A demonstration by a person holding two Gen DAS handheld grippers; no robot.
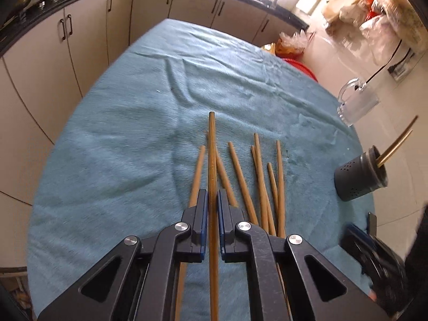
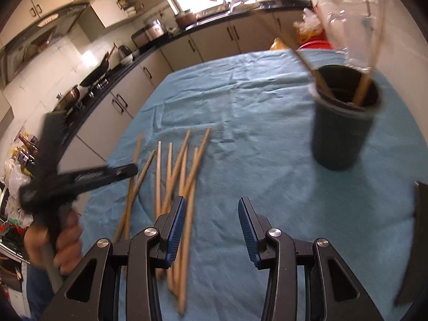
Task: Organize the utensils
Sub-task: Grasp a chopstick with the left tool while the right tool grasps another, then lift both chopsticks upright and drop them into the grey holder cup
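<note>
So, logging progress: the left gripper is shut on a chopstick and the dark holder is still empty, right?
Not quite: the holder isn't empty. The right wrist view shows chopsticks already standing in it. The left gripper is indeed shut on a chopstick.

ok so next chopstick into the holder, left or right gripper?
Left. The left gripper is already shut on a chopstick, raised over the loose chopsticks on the cloth. The right gripper is open and empty, though the dark holder sits nearer its side.
</note>
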